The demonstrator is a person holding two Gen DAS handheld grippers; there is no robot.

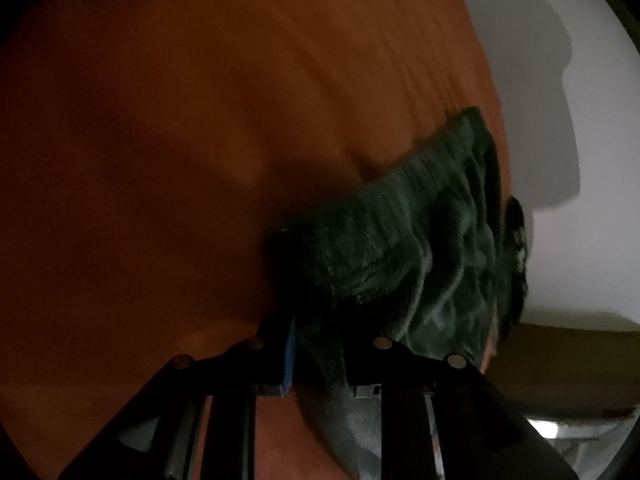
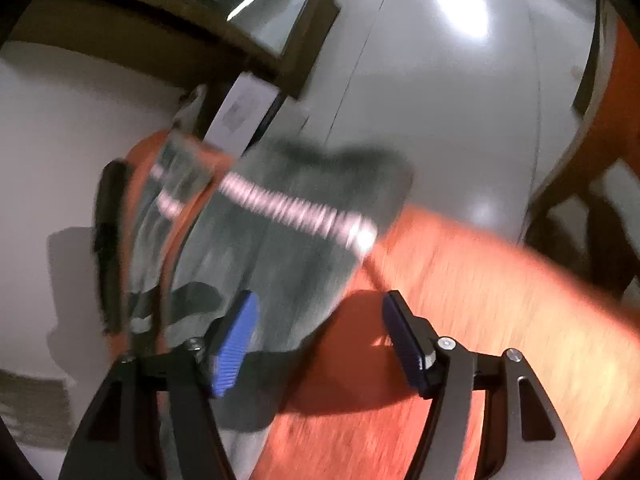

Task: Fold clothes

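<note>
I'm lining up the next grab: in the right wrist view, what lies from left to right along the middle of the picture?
White wall → dark strip → grey-green garment with its pale stitched band → bare orange table.

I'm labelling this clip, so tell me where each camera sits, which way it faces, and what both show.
Left wrist: sits on the left tool, looking down along its fingers at the orange table; the tool is shut on a dark green garment.
Right wrist: sits on the right tool, facing down over the table edge toward the grey floor; the picture is blurred, and the blue pads stand open, holding nothing.
Shared: the green garment and the orange table.
</note>
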